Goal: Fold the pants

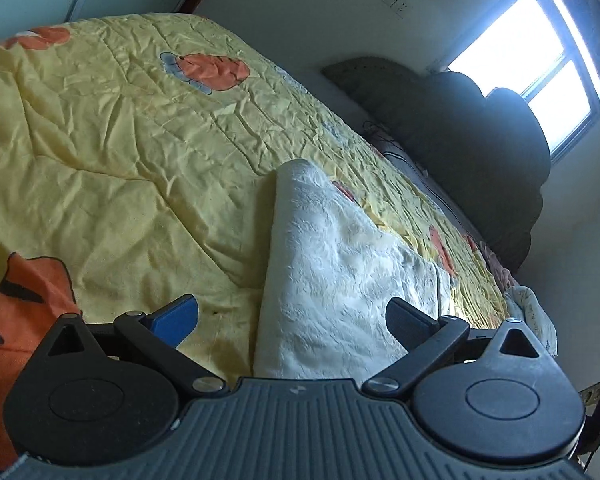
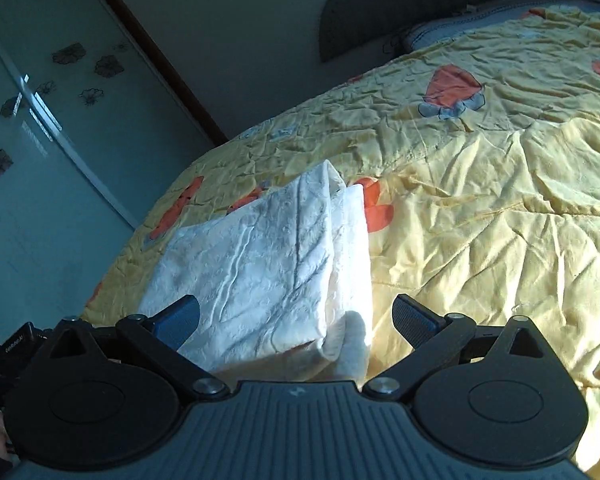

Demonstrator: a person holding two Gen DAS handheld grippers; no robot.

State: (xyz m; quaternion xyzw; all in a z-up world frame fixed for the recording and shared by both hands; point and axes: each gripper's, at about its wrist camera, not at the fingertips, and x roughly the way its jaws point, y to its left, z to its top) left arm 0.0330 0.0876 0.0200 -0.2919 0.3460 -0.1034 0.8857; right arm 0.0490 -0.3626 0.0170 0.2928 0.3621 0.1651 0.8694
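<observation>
Folded white pants (image 1: pixel 332 264) on yellow quilt (image 1: pixel 112 140), apparently ungripped, between both wide-spread claws (image 1: pixel 292 320) (image 2: pixel 296 322).

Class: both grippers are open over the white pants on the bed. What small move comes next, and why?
Probably lower the right gripper and close on the near edge of the white pants: both are open and empty, the left gripper too, and the layers sit uneven.
</observation>
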